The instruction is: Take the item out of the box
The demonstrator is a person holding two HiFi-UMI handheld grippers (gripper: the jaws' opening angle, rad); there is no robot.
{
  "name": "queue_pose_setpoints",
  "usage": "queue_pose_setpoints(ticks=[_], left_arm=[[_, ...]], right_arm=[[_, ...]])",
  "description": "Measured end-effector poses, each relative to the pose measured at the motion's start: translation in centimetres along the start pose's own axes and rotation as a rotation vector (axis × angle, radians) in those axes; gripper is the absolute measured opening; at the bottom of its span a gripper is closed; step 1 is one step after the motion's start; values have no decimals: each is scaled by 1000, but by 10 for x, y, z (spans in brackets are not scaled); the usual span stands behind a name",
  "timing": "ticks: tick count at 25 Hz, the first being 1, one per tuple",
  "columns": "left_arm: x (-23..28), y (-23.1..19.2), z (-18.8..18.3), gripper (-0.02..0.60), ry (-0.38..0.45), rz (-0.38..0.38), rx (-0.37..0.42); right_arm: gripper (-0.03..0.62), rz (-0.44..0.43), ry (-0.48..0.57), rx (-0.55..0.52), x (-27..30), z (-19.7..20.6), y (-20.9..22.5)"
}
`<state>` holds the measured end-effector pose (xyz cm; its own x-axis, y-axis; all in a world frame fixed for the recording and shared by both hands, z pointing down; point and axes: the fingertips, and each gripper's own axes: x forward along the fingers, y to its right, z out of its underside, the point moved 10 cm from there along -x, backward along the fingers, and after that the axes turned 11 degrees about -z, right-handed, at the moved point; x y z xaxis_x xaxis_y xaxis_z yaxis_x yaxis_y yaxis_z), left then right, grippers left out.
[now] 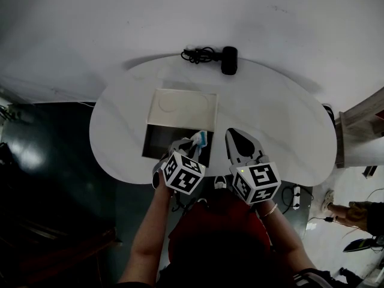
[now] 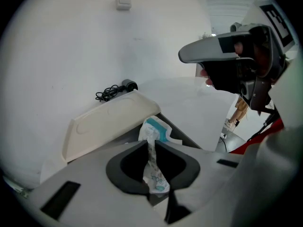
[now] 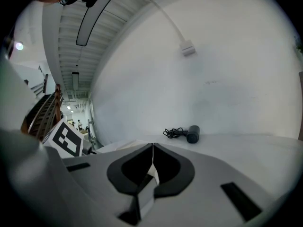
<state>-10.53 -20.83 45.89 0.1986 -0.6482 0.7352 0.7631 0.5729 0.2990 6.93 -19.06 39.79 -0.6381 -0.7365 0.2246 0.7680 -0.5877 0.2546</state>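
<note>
At the open box's (image 1: 163,140) near right corner, your left gripper (image 2: 151,148) clamps a white and teal packet (image 2: 155,129) between its jaws. The packet's top sticks out past the tips. Your right gripper (image 3: 152,150), just beside the box over the table (image 1: 282,122), is clenched on nothing.

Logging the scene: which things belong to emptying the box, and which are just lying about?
Job: open dark box with cream lid; white-and-teal soft packet; left gripper, pinching it.
Lying about: black handheld device with coiled cord; right gripper, shut, empty.
</note>
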Motion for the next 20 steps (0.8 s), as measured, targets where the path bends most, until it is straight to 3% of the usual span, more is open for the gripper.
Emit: queue_pose_setpoints(ticks=[8,20], left_arm=[[-21,-2,-3,63,75,-42,-30],[-60,-12,-2,63,249,-97,-213]], right_arm=[[15,4,12,-3,-8,0,-13],[15,-2,39,-14,-20,-1,-32]])
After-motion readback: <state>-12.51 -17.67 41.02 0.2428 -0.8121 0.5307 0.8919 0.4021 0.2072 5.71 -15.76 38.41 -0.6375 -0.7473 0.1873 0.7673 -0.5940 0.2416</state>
